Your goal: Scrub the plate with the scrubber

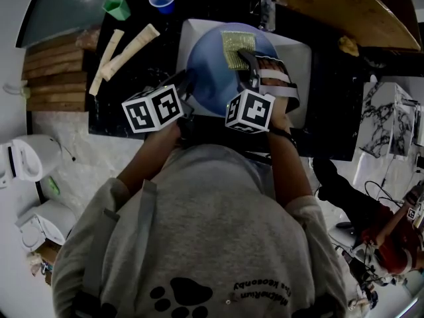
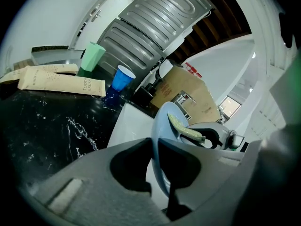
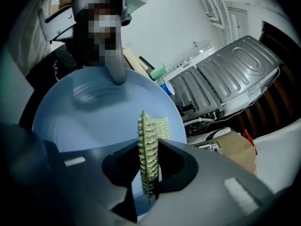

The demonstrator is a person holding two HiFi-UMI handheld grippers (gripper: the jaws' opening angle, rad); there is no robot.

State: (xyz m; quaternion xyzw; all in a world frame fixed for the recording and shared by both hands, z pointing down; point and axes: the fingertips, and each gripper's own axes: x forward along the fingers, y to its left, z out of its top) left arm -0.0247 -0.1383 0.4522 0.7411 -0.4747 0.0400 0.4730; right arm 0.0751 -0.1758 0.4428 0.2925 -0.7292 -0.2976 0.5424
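Left claw (image 2: 154,147) is clenched on the near rim of the blue plate (image 1: 212,75). It holds the plate tilted over the white sink (image 1: 299,53), likely so the basin catches runoff and the face stays open to the other tool. Right claw (image 3: 149,147) grasps the yellow-green scrubber (image 1: 237,48) by one end, with the pad lying on the plate's far half. The scrubber's long axis runs away from the person, toward the far rim.

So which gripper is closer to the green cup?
Left. The left gripper grips the edge of the plate on the side nearer the green cup. The right gripper, clamping the scrubber, is over the plate's other side, farther off.
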